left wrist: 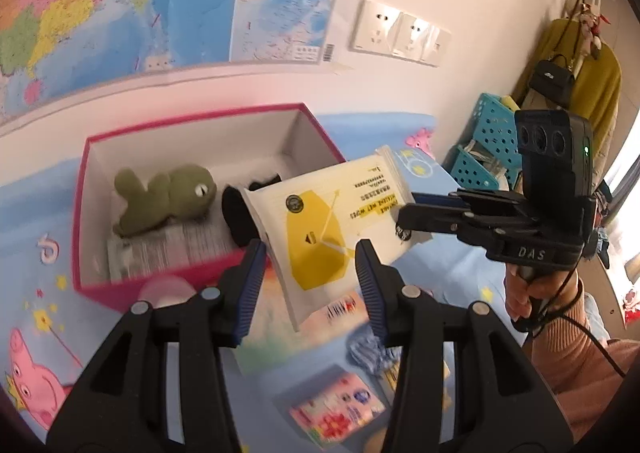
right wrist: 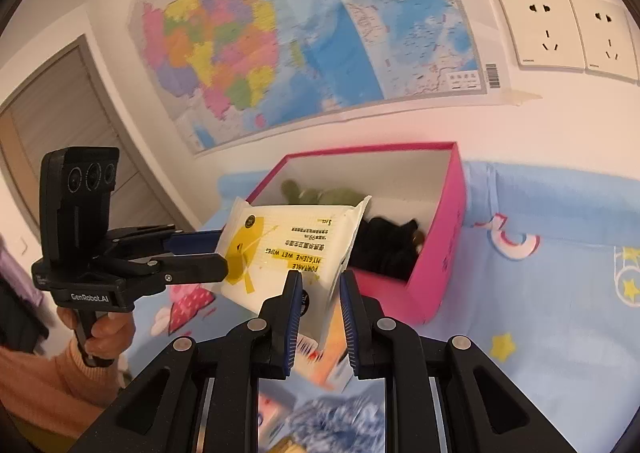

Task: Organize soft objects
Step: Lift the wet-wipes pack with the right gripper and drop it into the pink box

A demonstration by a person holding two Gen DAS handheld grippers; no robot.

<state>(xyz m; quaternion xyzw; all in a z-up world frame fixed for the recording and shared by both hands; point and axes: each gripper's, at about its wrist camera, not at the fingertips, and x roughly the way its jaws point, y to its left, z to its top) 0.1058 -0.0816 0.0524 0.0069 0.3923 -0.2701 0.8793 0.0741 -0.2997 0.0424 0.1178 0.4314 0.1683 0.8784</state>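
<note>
Left wrist view: wet wipes pack, white with a yellow panel, held in the air tilted, above the blue cartoon-print sheet and just in front of the pink box. Left gripper straddles the pack's lower half; blue pads lie against both sides, pinching it. Right gripper comes in from the right, its finger tips at the pack's right edge, held by a hand. Inside the box: green plush frog, a black soft item, a printed packet under the frog.

Right wrist view: right gripper is nearly closed, pinching the pack's thin near edge. Left gripper clamps the pack's far-left side. Pack hangs between the two, partly over the box's near corner. Wall map and sockets behind.
</note>
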